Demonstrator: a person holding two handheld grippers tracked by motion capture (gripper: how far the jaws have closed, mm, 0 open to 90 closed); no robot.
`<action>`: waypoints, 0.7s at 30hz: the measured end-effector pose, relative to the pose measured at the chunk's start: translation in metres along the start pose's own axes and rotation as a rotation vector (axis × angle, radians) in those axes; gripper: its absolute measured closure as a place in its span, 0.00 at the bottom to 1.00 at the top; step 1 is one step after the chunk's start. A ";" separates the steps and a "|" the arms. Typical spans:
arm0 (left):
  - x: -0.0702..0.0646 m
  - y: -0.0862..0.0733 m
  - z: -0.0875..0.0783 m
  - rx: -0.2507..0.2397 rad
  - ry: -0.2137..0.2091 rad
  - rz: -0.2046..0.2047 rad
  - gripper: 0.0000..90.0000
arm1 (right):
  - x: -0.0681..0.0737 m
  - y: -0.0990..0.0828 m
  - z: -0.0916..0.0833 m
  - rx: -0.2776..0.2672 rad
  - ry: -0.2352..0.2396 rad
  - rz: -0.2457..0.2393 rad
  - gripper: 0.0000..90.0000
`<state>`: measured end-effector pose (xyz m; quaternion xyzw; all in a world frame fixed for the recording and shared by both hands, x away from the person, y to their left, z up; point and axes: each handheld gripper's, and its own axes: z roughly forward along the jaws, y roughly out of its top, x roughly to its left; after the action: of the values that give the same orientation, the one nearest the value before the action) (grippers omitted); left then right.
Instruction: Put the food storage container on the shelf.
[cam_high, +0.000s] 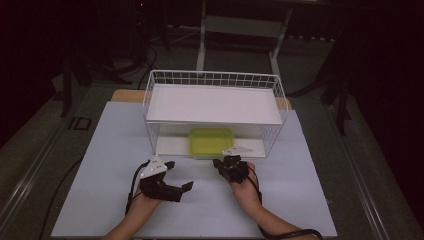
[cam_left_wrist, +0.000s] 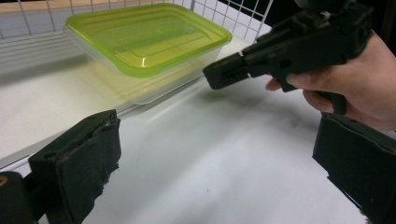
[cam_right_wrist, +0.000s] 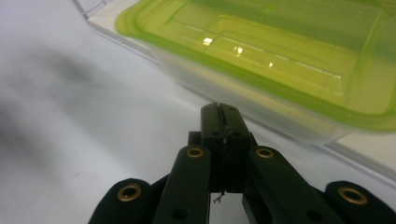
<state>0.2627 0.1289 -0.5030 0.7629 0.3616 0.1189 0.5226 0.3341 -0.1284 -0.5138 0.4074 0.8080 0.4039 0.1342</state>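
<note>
- Your left gripper (cam_high: 178, 176) sits nearest the camera in the high view, low on the white table (cam_high: 115, 150), jaws spread wide and released with nothing between them.
- From the left gripper view, its two padded jaws rise at the bottom corners; both are cut off by the frame edge, and the left pad's covering looks frayed along its inner side.
- Your right gripper (cam_high: 218, 163) is clenched shut on nothing: in the right gripper view the two jaws meet along a thin seam, tips pressed together.
- That closed tip points at the green-lidded container (cam_right_wrist: 261, 51) and sits just beside its near edge; you cannot tell whether it touches.
- You find the container (cam_high: 211, 141) on the lower level of the white wire rack (cam_high: 150, 95), at its front opening, lid on.
- Its far part is hidden under the rack's white shelf (cam_high: 215, 102) in the high view, and the clear base is hard to make out against the white surface.
- Your right hand (cam_left_wrist: 359, 79) covers the rear of that gripper in the left gripper view.
- Dark surroundings beyond the table are too dim to read.
</note>
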 end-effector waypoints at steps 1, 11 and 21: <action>0.000 0.000 0.001 0.003 0.006 0.005 0.02 | -0.001 0.001 0.002 -0.003 -0.003 0.005 1.00; 0.002 -0.002 0.002 -0.015 0.023 -0.002 0.02 | -0.009 0.012 0.018 -0.013 -0.029 0.020 1.00; 0.004 -0.003 0.000 -0.028 0.041 -0.001 0.02 | -0.011 0.020 0.033 -0.029 -0.043 0.036 1.00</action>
<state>0.2643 0.1318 -0.5062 0.7528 0.3708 0.1392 0.5257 0.3702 -0.1117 -0.5205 0.4286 0.7915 0.4090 0.1502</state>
